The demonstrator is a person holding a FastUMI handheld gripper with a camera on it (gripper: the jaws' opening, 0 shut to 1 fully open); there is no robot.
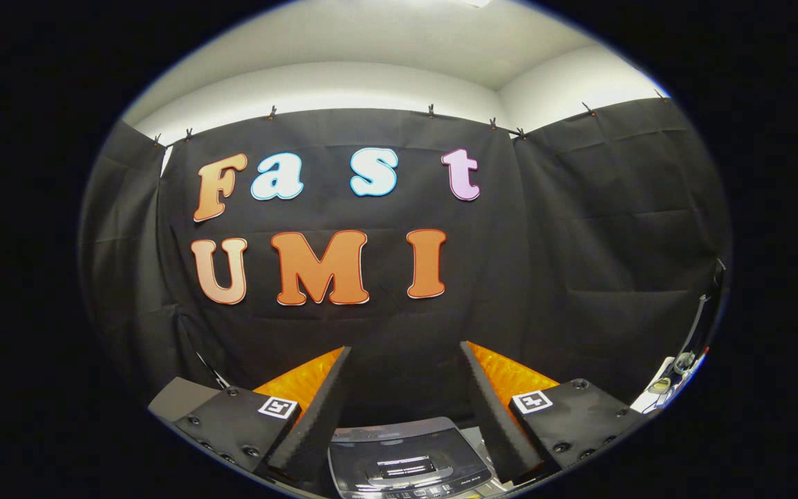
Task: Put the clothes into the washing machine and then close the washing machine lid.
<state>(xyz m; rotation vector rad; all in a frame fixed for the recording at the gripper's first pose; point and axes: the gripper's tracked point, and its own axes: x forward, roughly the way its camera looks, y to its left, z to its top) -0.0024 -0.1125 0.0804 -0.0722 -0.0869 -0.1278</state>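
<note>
Premises present as a staged recording booth, not a home: black cloth drapes (579,229) clipped along a rail beneath plain white walls (343,83), enclosing a grey top-loading washing machine (406,461).

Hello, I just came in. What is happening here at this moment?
A person holds a hand-held gripper up in a booth hung with black cloth. Its fingers are open and grip nothing. Between and below them sits a small washing machine, seen from above, with its lid apparently closed. The gripper points mostly at the wall, high above the machine. No clothes are being handled yet.
</note>
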